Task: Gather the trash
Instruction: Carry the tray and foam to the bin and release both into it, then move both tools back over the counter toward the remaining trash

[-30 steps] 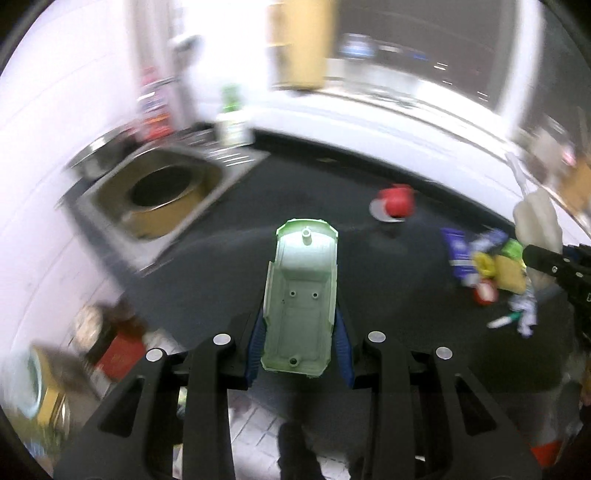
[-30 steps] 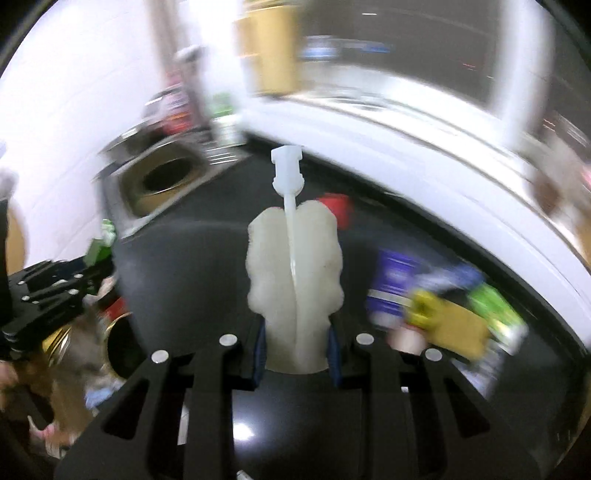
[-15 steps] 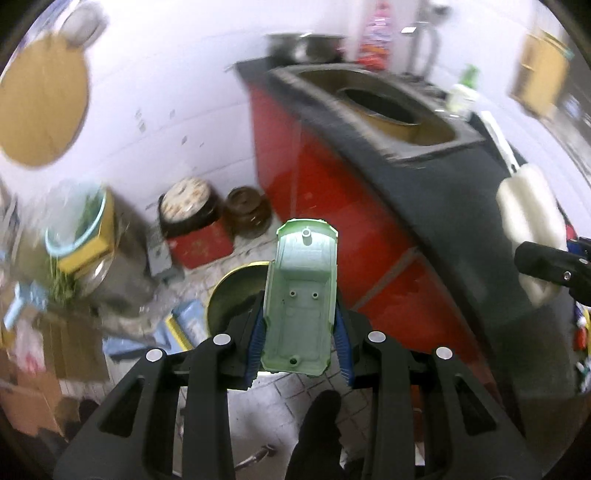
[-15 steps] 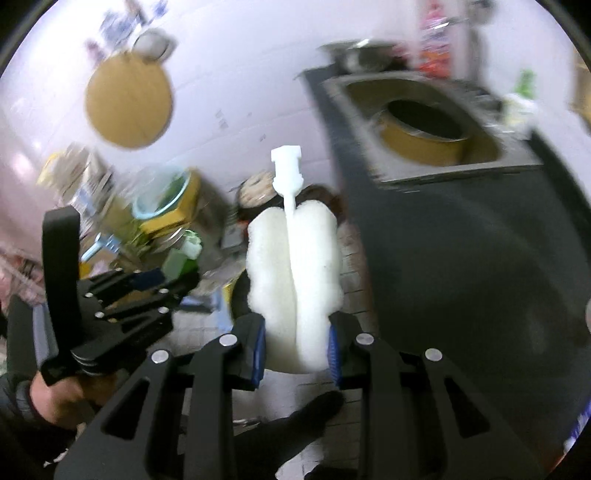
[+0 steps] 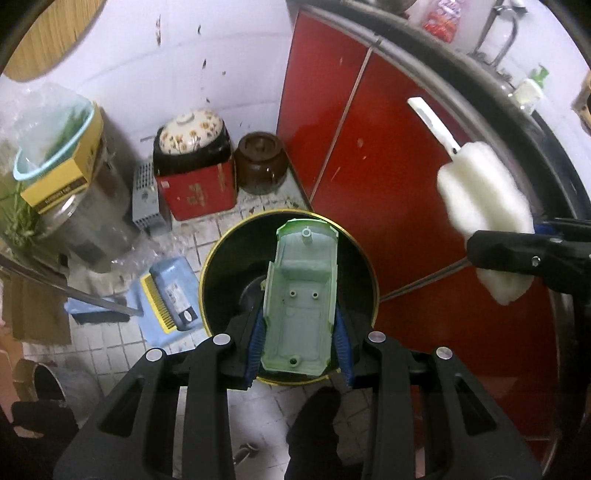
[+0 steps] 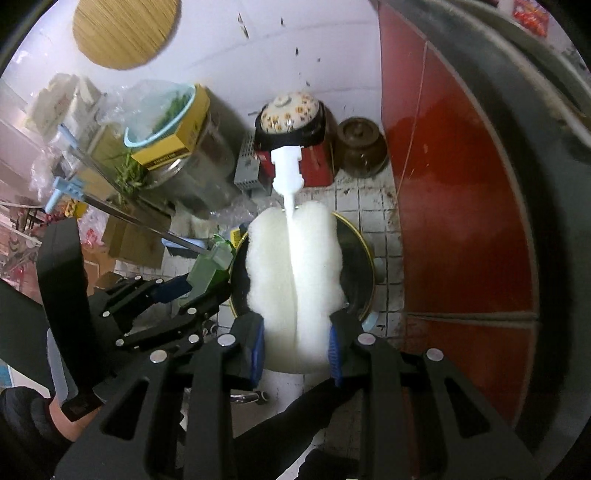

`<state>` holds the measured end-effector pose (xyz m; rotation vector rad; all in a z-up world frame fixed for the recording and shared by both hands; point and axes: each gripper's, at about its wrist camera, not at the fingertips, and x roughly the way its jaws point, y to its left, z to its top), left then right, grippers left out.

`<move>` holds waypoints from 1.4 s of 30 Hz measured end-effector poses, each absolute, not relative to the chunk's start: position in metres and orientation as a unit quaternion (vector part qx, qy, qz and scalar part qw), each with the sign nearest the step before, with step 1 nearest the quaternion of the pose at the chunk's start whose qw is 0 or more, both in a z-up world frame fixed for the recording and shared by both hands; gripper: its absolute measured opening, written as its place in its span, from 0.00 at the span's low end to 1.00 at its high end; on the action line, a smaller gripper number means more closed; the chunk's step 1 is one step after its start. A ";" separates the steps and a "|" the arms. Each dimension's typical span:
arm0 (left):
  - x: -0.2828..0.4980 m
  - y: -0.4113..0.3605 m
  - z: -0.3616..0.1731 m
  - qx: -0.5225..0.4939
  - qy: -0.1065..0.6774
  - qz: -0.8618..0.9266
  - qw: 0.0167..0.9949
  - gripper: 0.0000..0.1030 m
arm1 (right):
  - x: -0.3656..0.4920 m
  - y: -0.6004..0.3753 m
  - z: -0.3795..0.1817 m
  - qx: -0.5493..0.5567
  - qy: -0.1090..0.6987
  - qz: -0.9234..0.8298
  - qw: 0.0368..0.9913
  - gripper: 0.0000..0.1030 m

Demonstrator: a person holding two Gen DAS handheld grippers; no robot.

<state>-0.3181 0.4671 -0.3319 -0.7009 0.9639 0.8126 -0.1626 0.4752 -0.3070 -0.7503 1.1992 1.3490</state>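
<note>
Both grippers' fingers are gripping as I'm hovering over the black bin beside red cabinets: left gripper clamping a green toy-car shell, right gripper, jaws just easing wider, pinching a white sponge brush, both lying lengthwise, pointing away.

Below me I see a grimy white-tiled floor running up to a white wall spattered with dark marks. Red cabinet doors stand under a dark countertop, and a round bamboo board hangs on the wall.
</note>
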 end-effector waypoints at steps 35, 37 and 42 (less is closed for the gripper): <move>-0.137 0.316 -0.127 -0.141 0.447 0.170 0.867 0.94 | -0.023 0.176 -0.065 -0.167 0.426 0.367 0.810 0.93; -0.107 0.282 -0.112 -0.116 0.443 0.128 0.880 0.94 | -0.014 0.131 -0.049 -0.145 0.419 0.318 0.838 0.93; -0.036 0.180 -0.080 -0.038 0.435 0.015 0.900 0.94 | -0.002 -0.004 -0.022 -0.080 0.404 0.181 0.893 0.93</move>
